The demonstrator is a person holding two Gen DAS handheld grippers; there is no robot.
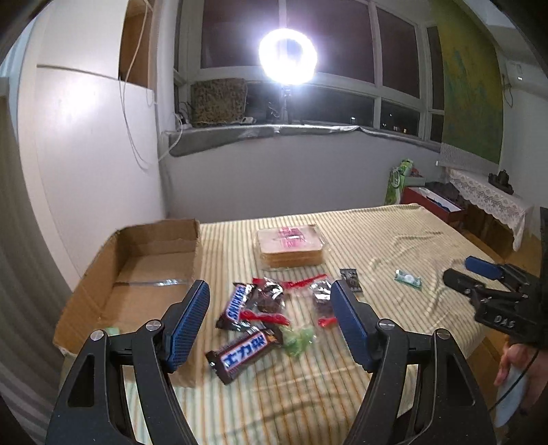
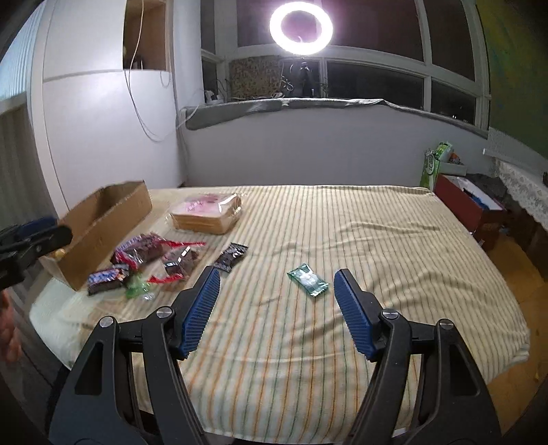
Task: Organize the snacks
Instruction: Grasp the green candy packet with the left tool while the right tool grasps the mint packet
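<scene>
Left gripper, right gripper: fingers spread, empty; snack pile brown, red, crinkled wrappers.

Striped bed, cardboard box, bread pack, scattered snacks

Snickers bars: 2, one above the other
Clear packs with red ends: 2 made out, and; blur, count unsure
Green candy wrapper: 1
Dark small packet: 1
Green-white packet: 1
Bread pack: 1
Cardboard box: 1
Striped cloth: 1
Grippers: 2, left and right
Ring lamp: 1
</scene>
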